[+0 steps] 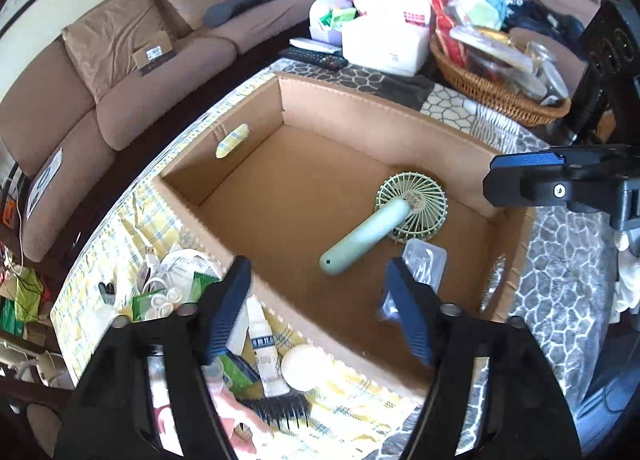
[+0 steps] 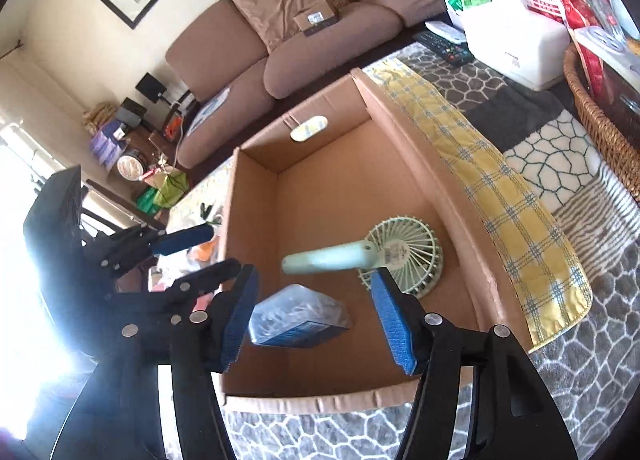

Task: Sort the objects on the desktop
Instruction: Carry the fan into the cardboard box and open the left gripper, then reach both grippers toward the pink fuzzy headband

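An open cardboard box (image 1: 224, 216) (image 2: 404, 132) stands on the table. Inside lie a pale green handheld fan (image 1: 384, 220) (image 2: 360, 258) and a clear plastic packet (image 1: 426, 264) (image 2: 298, 318) beside it. My left gripper (image 1: 320, 300) is open and empty above the box's near-left wall. My right gripper (image 2: 316, 316) is open and empty above the packet; it also shows in the left wrist view (image 1: 516, 176) at the right. Loose items lie left of the box: a white tube (image 1: 264, 344), a round white puck (image 1: 306, 366), a black comb (image 1: 280, 412), green sachets (image 1: 148, 302).
A wicker basket (image 1: 492, 88) full of packets, a white box (image 1: 384, 44) and remote controls (image 1: 316, 56) stand behind the box. A yellow checked cloth (image 2: 512, 200) lies along the box's side. A brown sofa (image 1: 120, 72) is beyond the table.
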A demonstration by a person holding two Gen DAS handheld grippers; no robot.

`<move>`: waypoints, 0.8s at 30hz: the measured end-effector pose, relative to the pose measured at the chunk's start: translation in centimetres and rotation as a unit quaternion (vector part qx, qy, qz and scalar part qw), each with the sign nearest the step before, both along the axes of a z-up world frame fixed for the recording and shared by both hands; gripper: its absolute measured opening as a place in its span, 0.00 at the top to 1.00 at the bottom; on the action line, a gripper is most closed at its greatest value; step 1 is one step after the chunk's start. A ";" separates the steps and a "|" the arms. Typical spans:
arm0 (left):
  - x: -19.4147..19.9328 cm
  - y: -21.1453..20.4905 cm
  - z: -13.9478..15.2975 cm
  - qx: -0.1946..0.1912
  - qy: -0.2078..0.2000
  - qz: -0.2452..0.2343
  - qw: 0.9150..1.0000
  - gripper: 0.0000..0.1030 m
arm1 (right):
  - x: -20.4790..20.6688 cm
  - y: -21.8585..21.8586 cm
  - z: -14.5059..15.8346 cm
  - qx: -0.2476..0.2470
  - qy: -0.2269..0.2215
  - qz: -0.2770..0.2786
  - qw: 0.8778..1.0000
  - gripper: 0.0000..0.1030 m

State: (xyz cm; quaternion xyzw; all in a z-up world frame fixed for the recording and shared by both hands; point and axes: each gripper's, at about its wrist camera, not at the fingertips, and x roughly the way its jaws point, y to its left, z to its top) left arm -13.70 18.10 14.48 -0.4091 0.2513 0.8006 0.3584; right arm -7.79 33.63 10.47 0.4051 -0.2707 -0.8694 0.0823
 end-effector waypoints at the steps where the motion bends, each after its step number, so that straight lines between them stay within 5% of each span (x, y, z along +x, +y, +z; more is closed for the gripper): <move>1: 0.6 -1.4 0.5 0.014 -0.001 0.006 1.000 0.12 | 0.5 -0.6 0.8 0.004 0.011 0.005 1.000 0.33; 4: 2.3 -5.6 1.9 0.046 -0.002 0.031 0.998 0.00 | 1.7 -3.2 2.8 0.020 0.033 0.023 0.999 0.16; 7: 4.1 -10.4 3.2 0.082 -0.010 0.060 0.995 0.00 | 2.9 -6.0 4.3 0.040 0.058 0.039 0.997 0.00; 14: 7.8 -23.0 3.4 0.127 -0.011 0.143 0.981 0.00 | 4.7 -13.4 5.0 0.096 0.066 0.075 0.990 0.00; 24: 9.7 -35.5 -2.6 0.171 -0.044 0.264 0.948 0.00 | 4.5 -24.2 0.9 0.100 0.051 0.149 0.982 0.00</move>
